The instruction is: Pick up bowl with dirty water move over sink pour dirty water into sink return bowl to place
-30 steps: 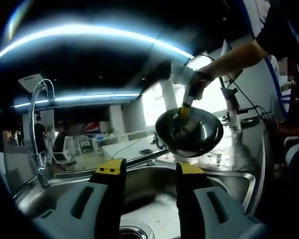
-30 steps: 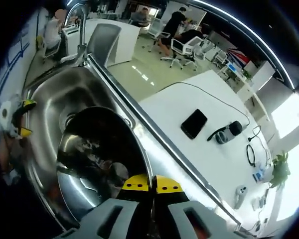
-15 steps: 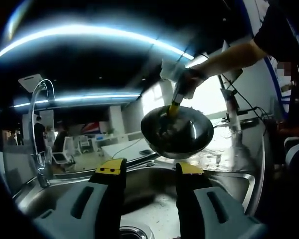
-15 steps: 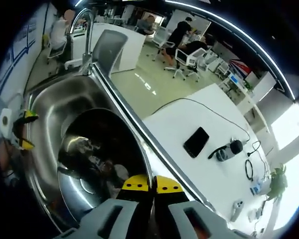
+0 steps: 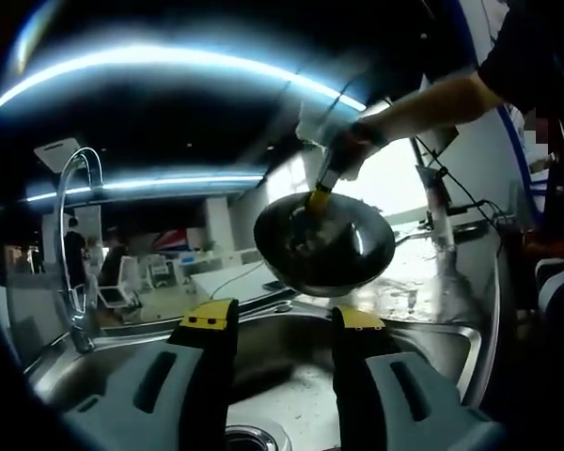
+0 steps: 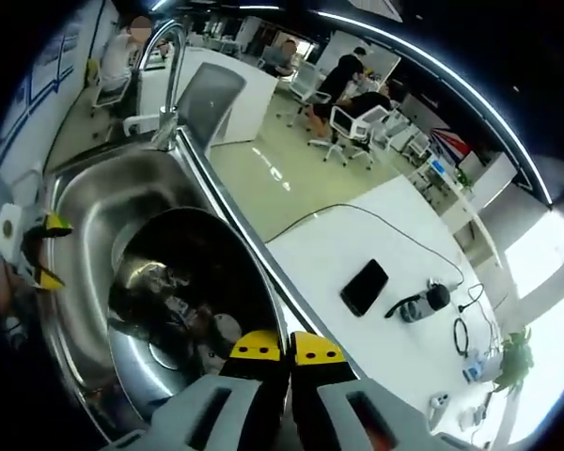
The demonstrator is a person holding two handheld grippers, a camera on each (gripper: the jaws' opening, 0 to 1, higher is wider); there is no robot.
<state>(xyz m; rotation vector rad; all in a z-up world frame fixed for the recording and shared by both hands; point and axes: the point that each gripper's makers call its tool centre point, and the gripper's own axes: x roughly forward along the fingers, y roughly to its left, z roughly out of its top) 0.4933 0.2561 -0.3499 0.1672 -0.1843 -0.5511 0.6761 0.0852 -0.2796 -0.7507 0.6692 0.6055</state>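
A shiny steel bowl (image 5: pixel 324 242) hangs in the air over the right part of the steel sink (image 5: pixel 291 376), held by its rim from above. My right gripper (image 5: pixel 317 199) comes in from the upper right on a person's arm and is shut on that rim. In the right gripper view its yellow-tipped jaws (image 6: pixel 287 349) are pressed together on the bowl's near rim, and the bowl (image 6: pixel 183 301) has dark water and reflections inside. My left gripper (image 5: pixel 282 324) stands open low over the sink, holding nothing; it also appears as a small yellow-tipped gripper (image 6: pixel 39 252) at the left.
A curved tap (image 5: pixel 75 254) rises at the sink's left end. A drain (image 5: pixel 249 439) lies at the basin's bottom. Wet steel counter (image 5: pixel 423 282) runs to the right. Beyond the sink stands a white table (image 6: pixel 357 263) with a phone (image 6: pixel 364 287) and cables.
The bowl has risen and moved left over the sink with my right gripper still shut on its rim. My left gripper has stayed put.
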